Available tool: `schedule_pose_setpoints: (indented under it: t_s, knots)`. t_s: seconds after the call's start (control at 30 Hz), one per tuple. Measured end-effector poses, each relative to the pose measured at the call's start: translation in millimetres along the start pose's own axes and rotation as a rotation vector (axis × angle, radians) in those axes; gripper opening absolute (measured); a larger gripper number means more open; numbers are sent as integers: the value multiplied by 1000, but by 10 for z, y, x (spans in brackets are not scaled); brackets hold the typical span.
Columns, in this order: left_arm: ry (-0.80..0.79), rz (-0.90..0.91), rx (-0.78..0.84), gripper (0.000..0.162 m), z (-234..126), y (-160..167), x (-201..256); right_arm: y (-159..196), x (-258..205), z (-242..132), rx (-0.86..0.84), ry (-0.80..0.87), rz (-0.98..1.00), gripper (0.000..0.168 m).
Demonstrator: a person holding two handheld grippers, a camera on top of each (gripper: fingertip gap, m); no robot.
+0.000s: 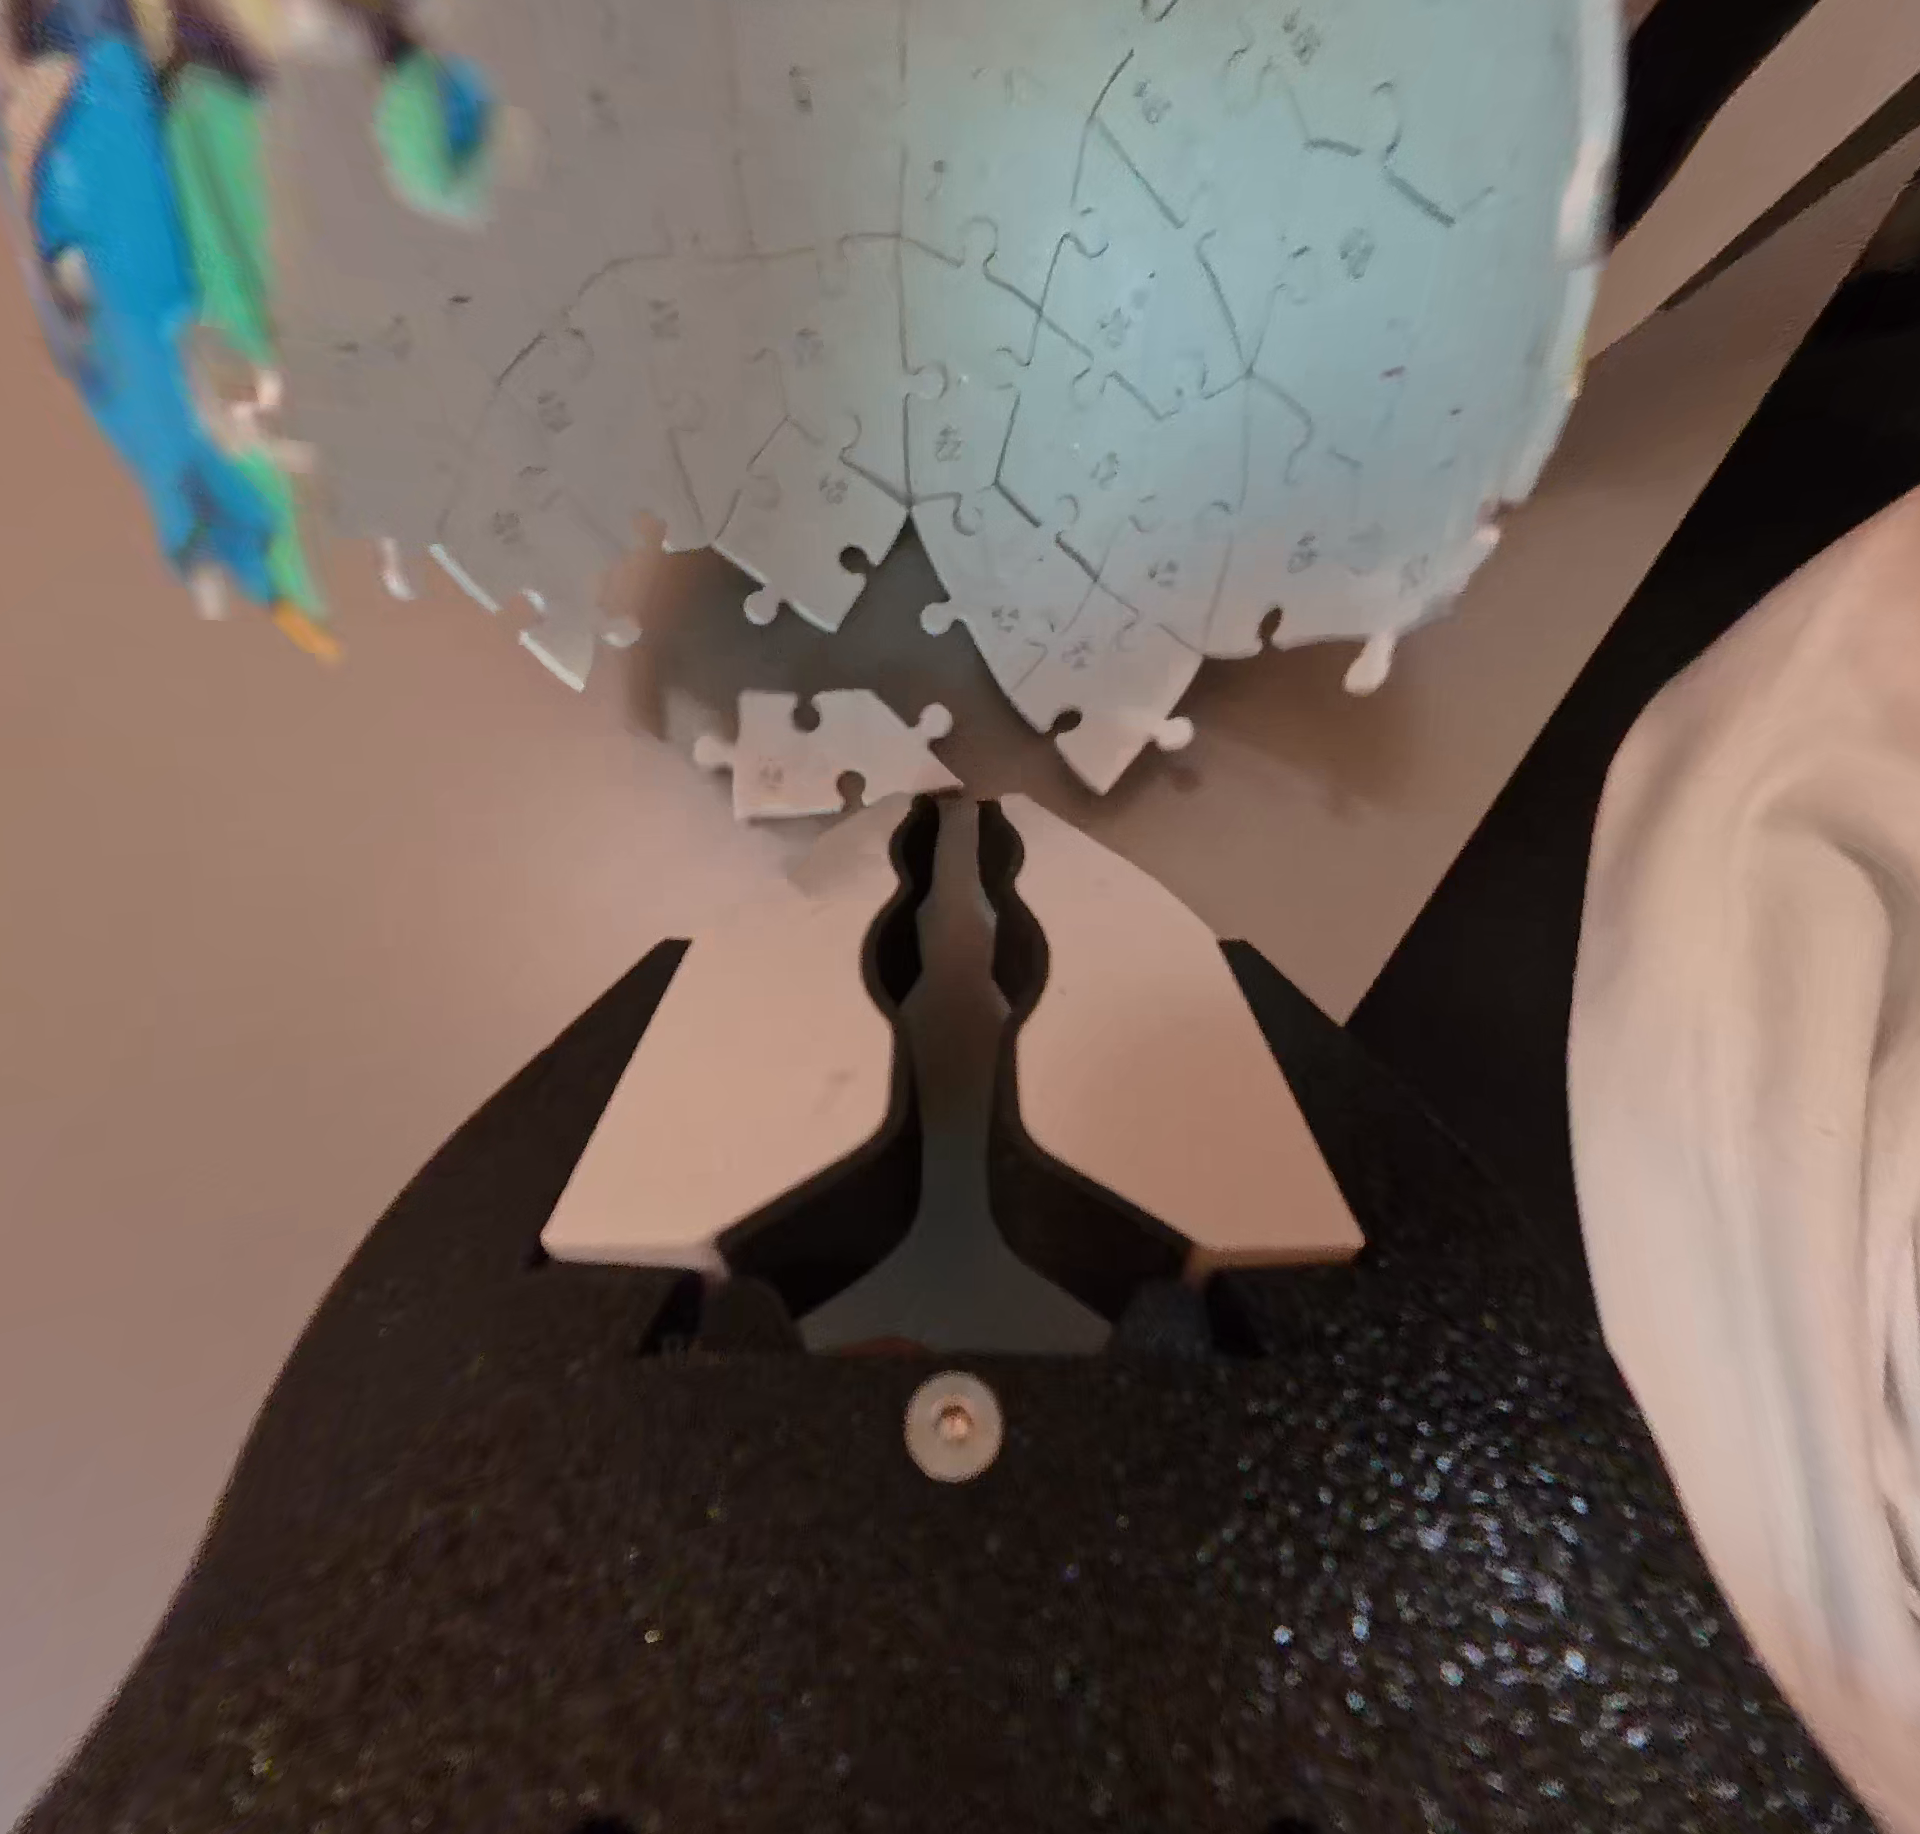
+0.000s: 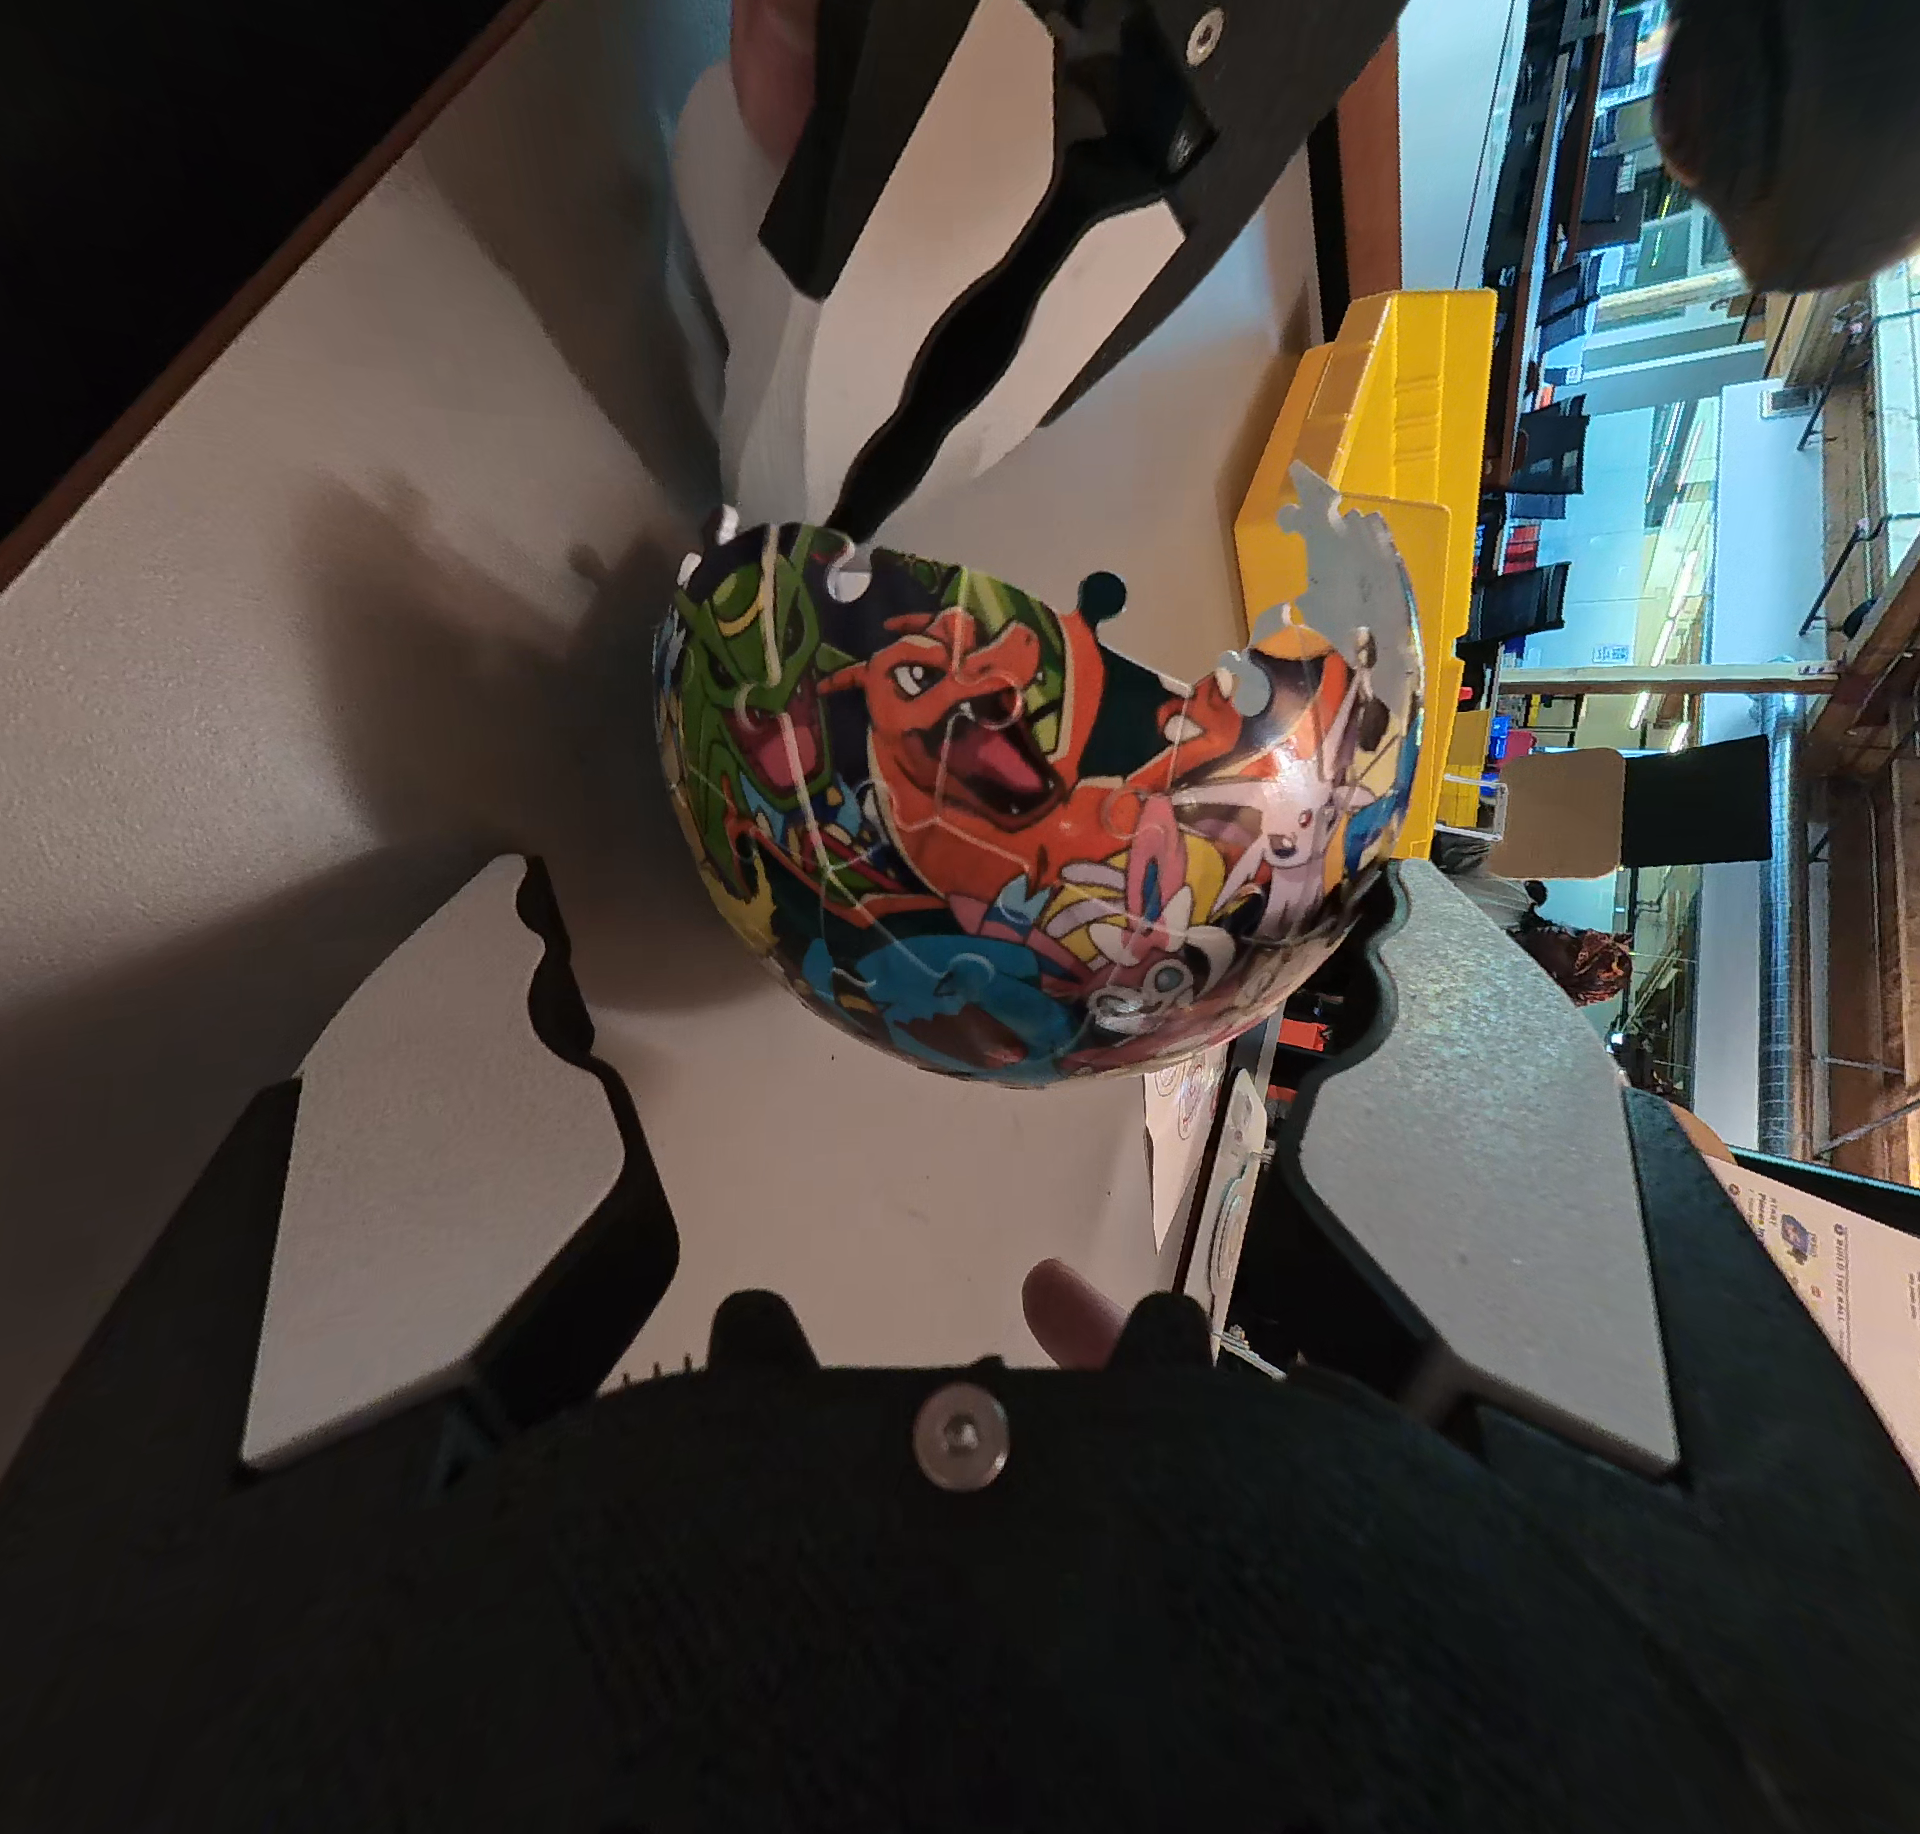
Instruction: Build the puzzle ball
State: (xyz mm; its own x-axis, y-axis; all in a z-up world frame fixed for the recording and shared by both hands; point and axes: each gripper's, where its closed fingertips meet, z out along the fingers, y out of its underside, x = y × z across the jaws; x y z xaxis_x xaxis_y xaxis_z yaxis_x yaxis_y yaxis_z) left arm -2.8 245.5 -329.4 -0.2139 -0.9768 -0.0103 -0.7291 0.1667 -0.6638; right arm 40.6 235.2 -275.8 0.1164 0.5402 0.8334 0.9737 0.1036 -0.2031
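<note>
One loose piece, pinched in my left gripper, needs seating in the shell beside my wide-open right gripper.

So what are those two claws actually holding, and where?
The left gripper pinches a loose puzzle piece by its edge, beside the puzzle ball. The right gripper is open around the ball; a grip cannot be told.

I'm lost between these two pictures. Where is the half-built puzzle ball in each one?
Left wrist view: the puzzle ball fills the top, its pale inside facing the camera, just beyond the left gripper.
Right wrist view: it sits mid-frame, printed side out, with the right gripper open around it.
Shared landmark: the left gripper, whose tips meet the ball's upper rim.
</note>
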Motion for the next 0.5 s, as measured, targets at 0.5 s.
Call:
schedule_pose_setpoints:
  t_s: [0.5]
  knots:
    - [-155, -62, 13, 30, -20, 5, -251, 14, 1, -1, 3, 1, 9, 140]
